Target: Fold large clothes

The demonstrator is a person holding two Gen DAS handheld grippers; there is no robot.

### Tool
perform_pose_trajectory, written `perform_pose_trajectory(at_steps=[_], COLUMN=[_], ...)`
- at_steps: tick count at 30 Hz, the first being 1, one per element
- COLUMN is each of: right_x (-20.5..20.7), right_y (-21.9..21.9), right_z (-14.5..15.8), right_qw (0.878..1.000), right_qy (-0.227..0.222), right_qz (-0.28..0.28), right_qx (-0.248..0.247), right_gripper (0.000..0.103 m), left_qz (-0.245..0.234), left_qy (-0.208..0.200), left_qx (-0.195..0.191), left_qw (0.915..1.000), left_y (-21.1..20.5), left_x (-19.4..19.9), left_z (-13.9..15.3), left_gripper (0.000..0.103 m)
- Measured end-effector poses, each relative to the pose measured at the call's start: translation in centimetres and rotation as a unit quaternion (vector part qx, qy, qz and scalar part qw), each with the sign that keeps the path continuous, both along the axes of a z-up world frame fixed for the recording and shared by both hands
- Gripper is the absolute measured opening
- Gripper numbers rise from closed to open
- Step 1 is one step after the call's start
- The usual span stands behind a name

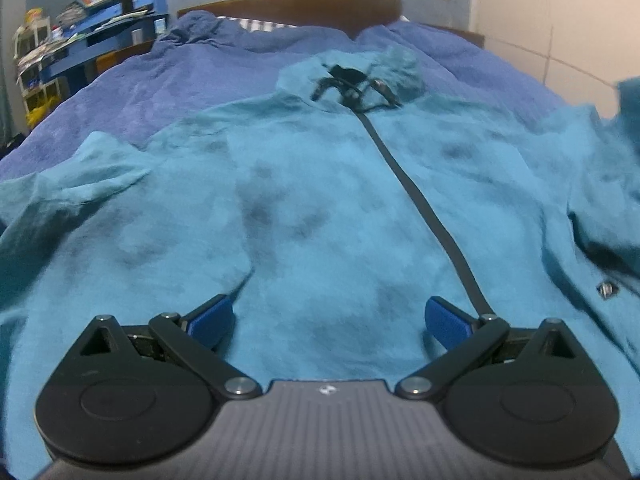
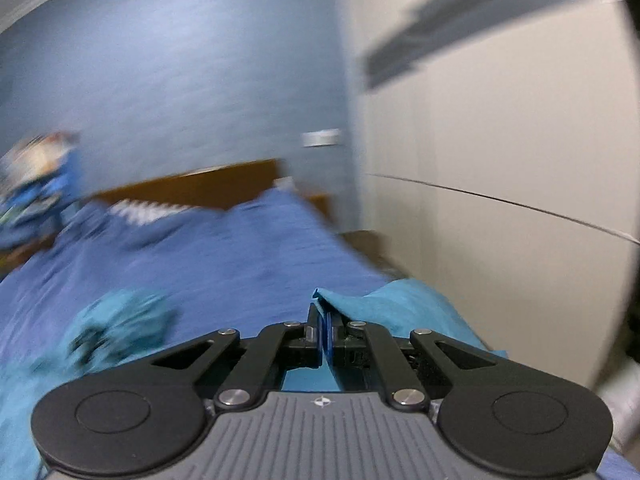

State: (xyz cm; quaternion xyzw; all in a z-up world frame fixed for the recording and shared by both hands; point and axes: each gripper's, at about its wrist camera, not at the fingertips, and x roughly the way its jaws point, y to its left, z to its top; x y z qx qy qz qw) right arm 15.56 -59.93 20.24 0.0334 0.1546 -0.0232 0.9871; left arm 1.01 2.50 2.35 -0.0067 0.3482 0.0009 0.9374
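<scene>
The teal fleece jacket (image 1: 320, 184) lies spread front-up on the blue blanket (image 1: 168, 80) covering the bed, collar toward the wooden headboard (image 1: 288, 2), its dark zipper (image 1: 420, 200) running down the middle. The left gripper (image 1: 328, 316) hovers over the hem, fingers wide apart, nothing between them. The right gripper (image 2: 323, 332) is pinched tight on a fold of the jacket's edge (image 2: 384, 300), raised near the bed's right side by the cream wardrobe (image 2: 500, 160).

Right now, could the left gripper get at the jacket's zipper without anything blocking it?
Probably yes. The left gripper hangs open over the teal jacket, and the dark zipper runs bare just beside its right finger, nothing lying on it.
</scene>
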Motion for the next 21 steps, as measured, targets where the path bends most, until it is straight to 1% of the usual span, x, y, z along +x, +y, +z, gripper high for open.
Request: perform_pose_trajectory(at_steps=[2, 5, 7, 9, 12, 13, 15, 16, 17, 18, 19, 20, 21], right_x=[0.6, 1.1, 0.6, 0.0, -2.1, -3.5, -5.0, -5.8, -7.6, -8.5, -9.4, -10.1, -10.6], right_y=[4.8, 12.2, 16.7, 20.4, 26.2, 28.1, 30.6, 31.5, 31.9, 32.1, 31.1, 30.7, 29.4], right_z=[-0.8, -2.8, -4.9, -6.8, -9.2, -9.8, -11.1, -11.6, -12.3, -12.4, -12.1, -11.8, -11.1], right_qw=[0.998, 0.990, 0.980, 0.968, 0.948, 0.942, 0.930, 0.924, 0.922, 0.920, 0.920, 0.921, 0.923], right_qy=[0.012, 0.042, 0.060, 0.076, 0.101, 0.107, 0.116, 0.121, 0.120, 0.118, 0.117, 0.115, 0.114], right_qz=[0.049, 0.115, 0.155, 0.193, 0.244, 0.258, 0.280, 0.288, 0.293, 0.299, 0.303, 0.305, 0.308], right_qx=[-0.032, -0.073, -0.110, -0.139, -0.178, -0.187, -0.209, -0.218, -0.224, -0.225, -0.220, -0.213, -0.201], right_gripper=[0.003, 0.003, 0.003, 0.003, 0.003, 0.004, 0.006, 0.011, 0.013, 0.018, 0.024, 0.026, 0.028], left_qz=[0.002, 0.008, 0.013, 0.019, 0.027, 0.027, 0.023, 0.020, 0.018, 0.015, 0.011, 0.007, 0.000], left_qy=[-0.006, -0.019, -0.027, -0.029, -0.028, -0.028, -0.030, -0.031, -0.032, -0.032, -0.032, -0.031, -0.032], left_qx=[-0.012, -0.006, -0.004, -0.013, -0.023, -0.023, -0.021, -0.019, -0.017, -0.016, -0.017, -0.021, -0.027], left_qw=[0.9999, 0.9998, 0.9995, 0.9993, 0.9990, 0.9990, 0.9991, 0.9991, 0.9992, 0.9992, 0.9993, 0.9993, 0.9991], left_y=[0.7, 1.1, 1.5, 2.1, 2.6, 2.6, 2.6, 2.5, 2.3, 2.1, 1.8, 1.5, 1.1], left_x=[0.0, -0.2, -0.5, -0.7, -0.7, -0.7, -0.7, -0.7, -0.8, -0.7, -0.6, -0.5, -0.2], left_z=[0.4, 1.0, 1.3, 1.4, 1.4, 1.3, 1.3, 1.4, 1.4, 1.4, 1.5, 1.6, 1.8], left_gripper=[0.103, 0.103, 0.103, 0.103, 0.103, 0.103, 0.103, 0.103, 0.103, 0.103, 0.103, 0.103, 0.103])
